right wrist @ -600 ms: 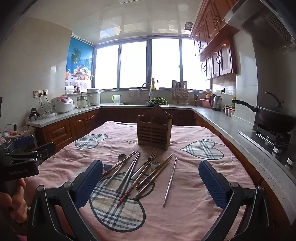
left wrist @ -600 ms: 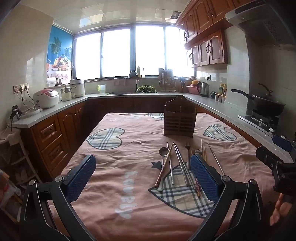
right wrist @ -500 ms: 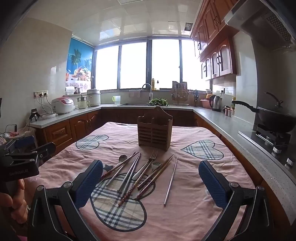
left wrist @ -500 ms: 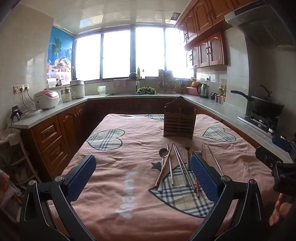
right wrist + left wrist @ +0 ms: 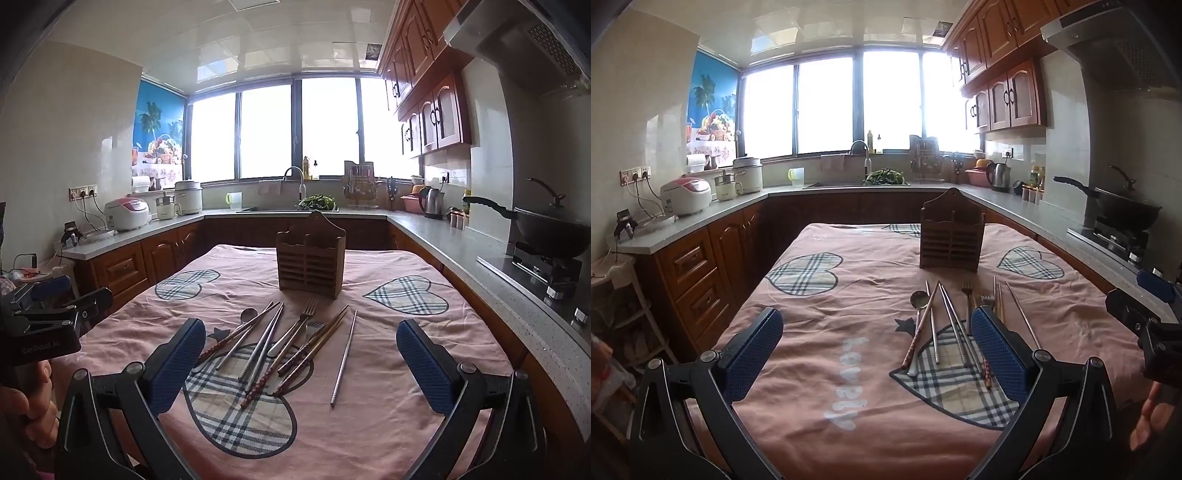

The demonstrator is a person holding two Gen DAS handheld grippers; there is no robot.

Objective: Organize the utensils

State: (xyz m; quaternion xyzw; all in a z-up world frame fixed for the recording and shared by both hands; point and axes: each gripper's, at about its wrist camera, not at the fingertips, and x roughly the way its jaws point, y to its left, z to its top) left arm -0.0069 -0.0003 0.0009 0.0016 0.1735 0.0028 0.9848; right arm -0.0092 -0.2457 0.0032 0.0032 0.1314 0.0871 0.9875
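A wooden utensil holder (image 5: pixel 311 254) (image 5: pixel 951 236) stands upright on the pink cloth, behind a loose pile of utensils. The pile holds several chopsticks (image 5: pixel 269 336), two forks (image 5: pixel 297 325) and a spoon (image 5: pixel 918 300); one metal chopstick (image 5: pixel 343 360) lies apart on the right. My right gripper (image 5: pixel 301 365) hovers open above the near end of the pile, nothing between its fingers. My left gripper (image 5: pixel 877 349) is open too, over bare cloth left of the pile, its right finger (image 5: pixel 997 350) hiding part of the utensils.
The table (image 5: pixel 388 424) carries a pink cloth with plaid hearts. Counters run along the left, back and right, with a rice cooker (image 5: pixel 686 195), sink, kettle (image 5: pixel 432 201) and a wok (image 5: pixel 550 230) on the stove. A hand holds each gripper at the frame edges.
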